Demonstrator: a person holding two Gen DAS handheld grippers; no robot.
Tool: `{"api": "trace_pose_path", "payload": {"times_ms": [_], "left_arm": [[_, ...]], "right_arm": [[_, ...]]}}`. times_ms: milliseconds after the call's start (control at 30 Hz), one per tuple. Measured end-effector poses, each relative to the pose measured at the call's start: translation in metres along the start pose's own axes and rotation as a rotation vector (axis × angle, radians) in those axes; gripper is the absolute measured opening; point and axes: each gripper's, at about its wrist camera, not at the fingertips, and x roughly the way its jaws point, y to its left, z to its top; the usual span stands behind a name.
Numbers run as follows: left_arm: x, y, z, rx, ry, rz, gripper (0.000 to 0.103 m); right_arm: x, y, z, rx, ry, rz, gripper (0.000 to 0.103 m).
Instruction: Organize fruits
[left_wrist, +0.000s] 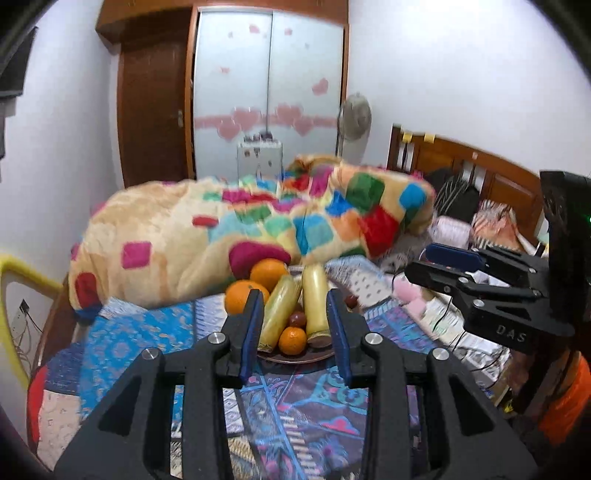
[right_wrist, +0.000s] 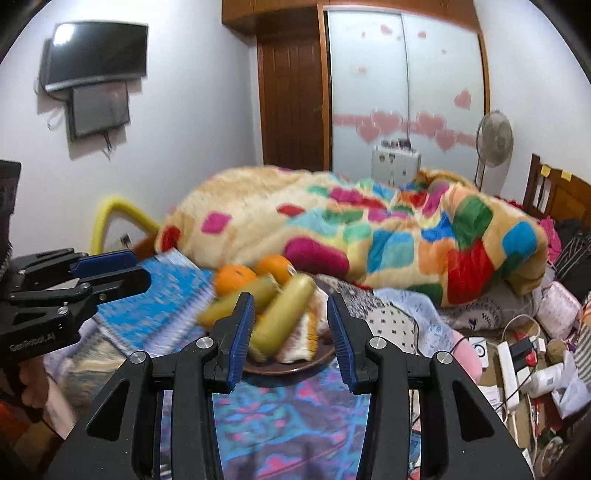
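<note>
Brown plate (left_wrist: 295, 359) on the bed holds oranges (left_wrist: 245, 297) and, seemingly, bananas (left_wrist: 316, 302). Left claw (left_wrist: 295, 328) and right claw (right_wrist: 291, 330) both released, grasping nothing.

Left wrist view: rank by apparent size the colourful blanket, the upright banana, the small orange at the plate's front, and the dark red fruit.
1. Colourful blanket
2. Upright banana
3. Small orange
4. Dark red fruit, partly hidden, so its true size is unsure.
</note>
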Motion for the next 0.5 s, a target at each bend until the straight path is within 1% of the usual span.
{"api": "trace_pose_path", "payload": {"times_ms": [33, 100, 167, 233, 300, 367, 400, 433, 467, 500], "left_arm": [[-0.011, -0.001, 0.000, 0.000, -0.020, 0.002, 0.042], [-0.041, -0.004, 0.000, 0.004, -0.075, 0.005, 0.049], [-0.070, -0.008, -0.001, 0.012, -0.131, 0.017, 0.052], [-0.091, -0.010, -0.002, 0.015, -0.169, 0.025, 0.058], [-0.118, -0.012, -0.004, 0.014, -0.215, 0.032, 0.063], [-0.138, -0.014, -0.007, 0.017, -0.252, 0.047, 0.067], [-0.144, -0.014, -0.009, 0.019, -0.266, 0.052, 0.069], [-0.152, -0.014, -0.011, 0.021, -0.282, 0.056, 0.073], [-0.158, -0.014, -0.014, 0.023, -0.294, 0.060, 0.075], [-0.163, -0.014, -0.016, 0.021, -0.303, 0.067, 0.078]], "right_arm": [[-0.014, 0.006, 0.001, 0.002, -0.028, -0.006, 0.041], [-0.037, 0.018, 0.002, 0.005, -0.088, -0.017, 0.049], [-0.062, 0.033, 0.002, 0.006, -0.153, -0.030, 0.050], [-0.084, 0.045, 0.002, 0.015, -0.211, -0.032, 0.053], [-0.103, 0.055, 0.001, 0.023, -0.266, -0.039, 0.063], [-0.118, 0.066, -0.001, 0.020, -0.314, -0.057, 0.066], [-0.125, 0.071, -0.002, 0.015, -0.336, -0.069, 0.071], [-0.132, 0.077, -0.004, 0.013, -0.359, -0.081, 0.074], [-0.137, 0.080, -0.005, 0.014, -0.372, -0.086, 0.081], [-0.142, 0.083, -0.007, 0.013, -0.384, -0.096, 0.084]]}}
